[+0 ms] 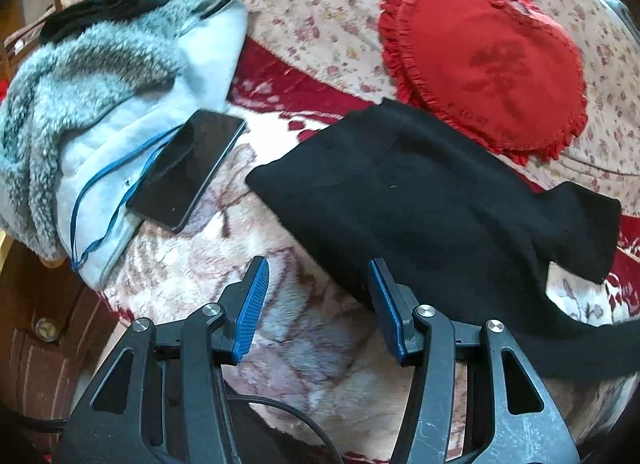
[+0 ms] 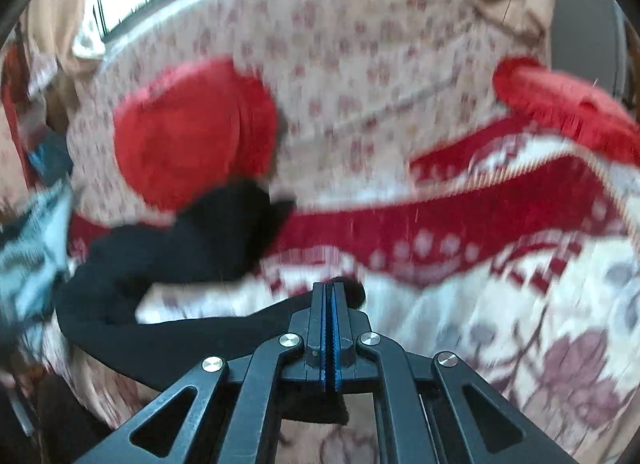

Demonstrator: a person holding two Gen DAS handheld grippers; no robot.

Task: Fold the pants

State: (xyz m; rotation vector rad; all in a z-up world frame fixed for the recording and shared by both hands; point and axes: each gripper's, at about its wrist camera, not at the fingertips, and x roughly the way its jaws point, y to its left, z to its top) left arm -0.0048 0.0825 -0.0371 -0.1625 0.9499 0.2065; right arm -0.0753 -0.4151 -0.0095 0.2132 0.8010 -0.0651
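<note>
Pinching the black pants [image 2: 168,264], right fingers [image 2: 330,328] meet; left fingers [image 1: 256,296] straddle its edge.

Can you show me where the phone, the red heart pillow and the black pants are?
phone [image 1: 188,167]: left wrist view, middle of its dark screen.
red heart pillow [image 1: 488,59]: left wrist view, its centre.
black pants [image 1: 400,191]: left wrist view, the folded middle.

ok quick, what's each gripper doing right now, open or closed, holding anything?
Left gripper: open, empty, beside the black pants.
Right gripper: closed on the black pants' cloth.

A red heart-shaped cushion [image 1: 484,59] lies on the floral bedspread [image 1: 320,15]. A dark phone [image 1: 186,169] rests on a grey fleece-lined jacket [image 1: 100,111] beside the patterned blanket [image 1: 224,264].
</note>
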